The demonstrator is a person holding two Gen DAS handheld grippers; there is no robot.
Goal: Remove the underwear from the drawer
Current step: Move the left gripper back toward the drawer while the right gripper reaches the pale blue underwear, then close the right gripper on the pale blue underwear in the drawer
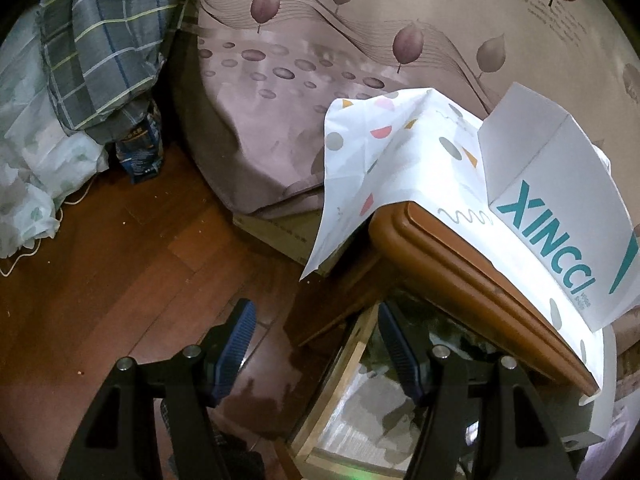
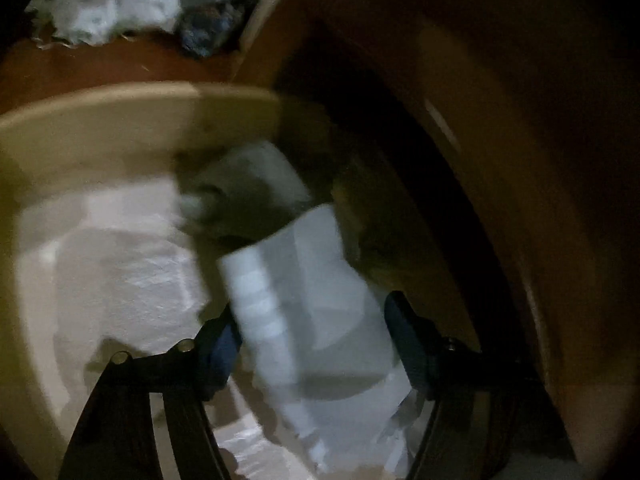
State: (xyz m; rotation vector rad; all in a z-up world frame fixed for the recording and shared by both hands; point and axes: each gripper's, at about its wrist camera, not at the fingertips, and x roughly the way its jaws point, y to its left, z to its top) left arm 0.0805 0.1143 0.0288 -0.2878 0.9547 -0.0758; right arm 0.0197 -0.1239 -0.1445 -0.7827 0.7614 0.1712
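The underwear is a pale, folded piece of cloth lying inside the open drawer, on the light liner of the drawer floor. The right wrist view is blurred, so its exact edges cannot be read, but its long axis seems to run from the near bottom of the picture up and slightly to the left, away from the camera. A second, greyish bundle lies just behind it, deeper in the drawer.

The right gripper is down in the drawer and the cloth lies directly between its two fingers, one on each long side. The jaws stand partly apart. The left finger appears to meet the edge of the cloth, while the right one looks just beside it; whether the pads already press cannot be told from this blur. So the grip goes across the short side of the cloth, which is probably the good direction for pinching and lifting it.

The left gripper is empty, its jaws partly apart, and it hangs over the near corner of the drawer beside the wooden nightstand top. It is farther from the cloth, so the right hand is clearly the nearer one for the pick.
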